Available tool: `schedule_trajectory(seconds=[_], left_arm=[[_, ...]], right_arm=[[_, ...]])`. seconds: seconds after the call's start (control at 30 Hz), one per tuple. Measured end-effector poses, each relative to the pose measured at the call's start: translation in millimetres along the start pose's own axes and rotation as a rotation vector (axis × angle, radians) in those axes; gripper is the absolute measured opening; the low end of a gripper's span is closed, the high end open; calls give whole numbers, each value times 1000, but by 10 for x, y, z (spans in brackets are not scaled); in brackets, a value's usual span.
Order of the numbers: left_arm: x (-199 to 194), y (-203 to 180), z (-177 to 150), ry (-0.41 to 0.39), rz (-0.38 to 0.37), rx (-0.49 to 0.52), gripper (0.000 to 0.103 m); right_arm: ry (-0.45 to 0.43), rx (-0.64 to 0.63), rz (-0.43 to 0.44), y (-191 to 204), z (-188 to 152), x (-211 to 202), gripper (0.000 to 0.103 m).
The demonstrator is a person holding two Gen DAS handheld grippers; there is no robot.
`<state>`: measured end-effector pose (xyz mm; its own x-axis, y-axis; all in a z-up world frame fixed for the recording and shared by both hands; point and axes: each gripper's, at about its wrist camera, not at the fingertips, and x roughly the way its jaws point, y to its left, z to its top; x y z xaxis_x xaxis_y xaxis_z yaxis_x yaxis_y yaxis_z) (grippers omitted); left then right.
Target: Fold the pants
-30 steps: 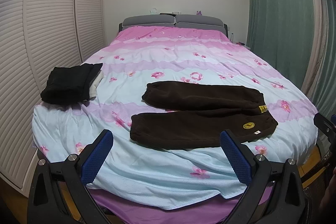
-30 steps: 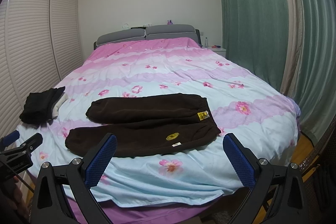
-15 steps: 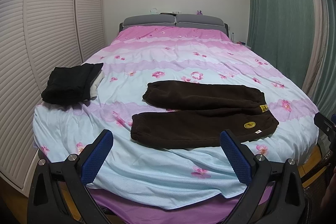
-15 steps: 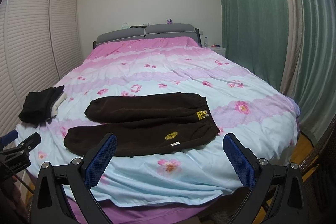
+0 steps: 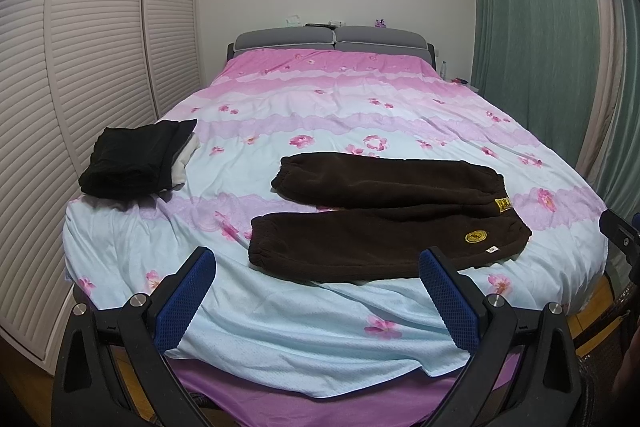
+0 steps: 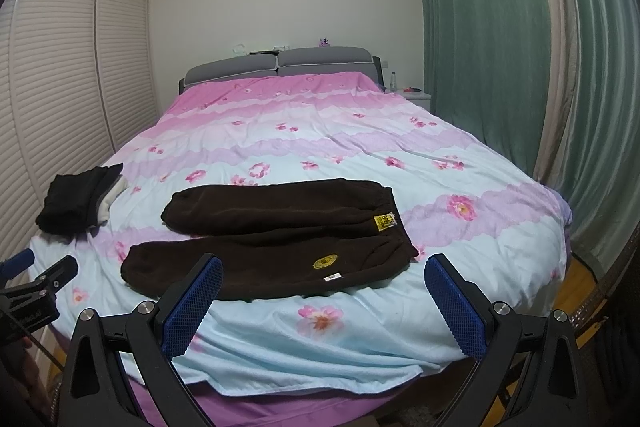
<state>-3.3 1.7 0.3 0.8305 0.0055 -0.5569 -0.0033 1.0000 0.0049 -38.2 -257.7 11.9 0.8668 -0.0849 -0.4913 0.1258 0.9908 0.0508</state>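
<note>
The bed (image 5: 320, 131) fills most of what you see, its flowered cover (image 6: 360, 327) spread smooth enough to serve as your folding surface. Across the near end lie the pants (image 5: 384, 223), dark brown and fleecy, stretched sideways with the waistband toward your right and both cuffs toward your left. The legs are parted and flat, so nothing is folded yet; laid out this way, one leg can be brought over the other. Off at the left edge of the bed, well apart from the pants, sits a stack of folded clothes (image 5: 136, 159), probably set there to keep finished items out of your way. Your left gripper (image 5: 316, 299) hovers at the foot of the bed with its fingers spread wide and nothing between them, aimed at the cuff end. Your right gripper (image 6: 324, 301) is likewise spread and empty, facing the waistband end with its small yellow patch (image 6: 325, 261).
</note>
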Motion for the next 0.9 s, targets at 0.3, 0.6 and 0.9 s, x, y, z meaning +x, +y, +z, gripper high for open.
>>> schedule_trajectory(seconds=[0.3, 0.6, 0.9], left_arm=[[1, 5, 1, 1, 0, 1, 103], [-1, 3, -5, 0, 1, 2, 103], [-2, 7, -10, 0, 1, 2, 103]], right_arm=[[1, -2, 1, 5, -1, 0, 102], [0, -2, 0, 13, -4, -3, 102], [1, -4, 1, 4, -2, 10, 102]])
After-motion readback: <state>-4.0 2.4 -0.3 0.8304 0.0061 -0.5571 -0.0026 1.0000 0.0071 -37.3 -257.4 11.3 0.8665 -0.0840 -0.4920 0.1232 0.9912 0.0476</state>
